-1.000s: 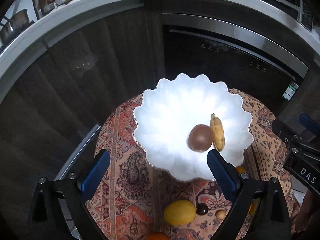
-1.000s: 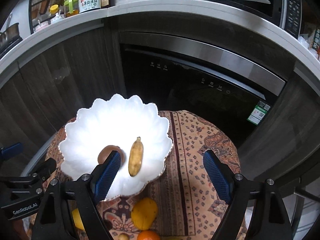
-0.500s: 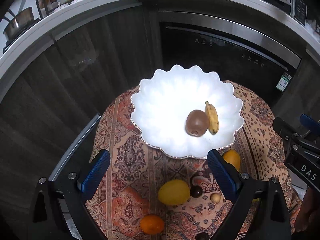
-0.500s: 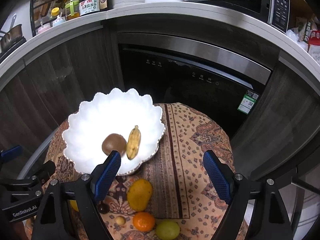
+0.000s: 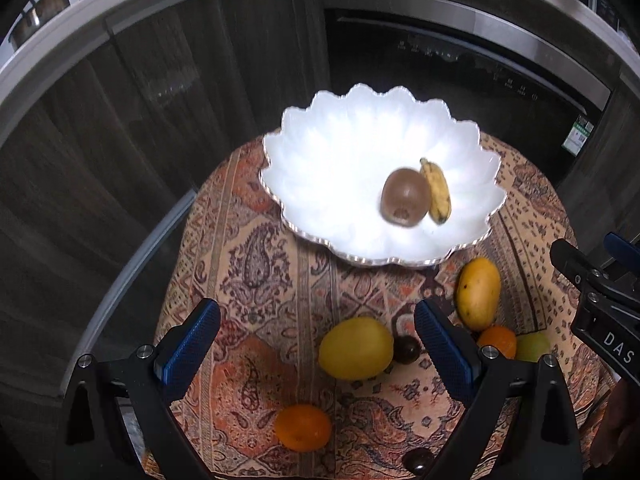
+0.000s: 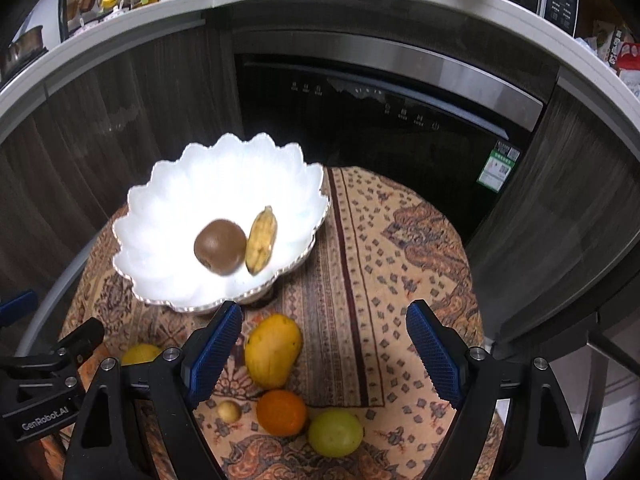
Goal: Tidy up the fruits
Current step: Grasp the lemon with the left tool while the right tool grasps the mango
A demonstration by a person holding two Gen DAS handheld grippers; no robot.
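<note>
You hold the left gripper and right gripper side by side, angled downward, jaws wide apart, nothing between them.

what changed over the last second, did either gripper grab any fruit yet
No grab yet. Both grippers pulled back from the white bowl, so it sits farther up each view and more loose fruit shows on the cloth: the mango, an orange and a green fruit. The left gripper and right gripper stayed open and empty. The kiwi and small banana stayed in the bowl.
</note>
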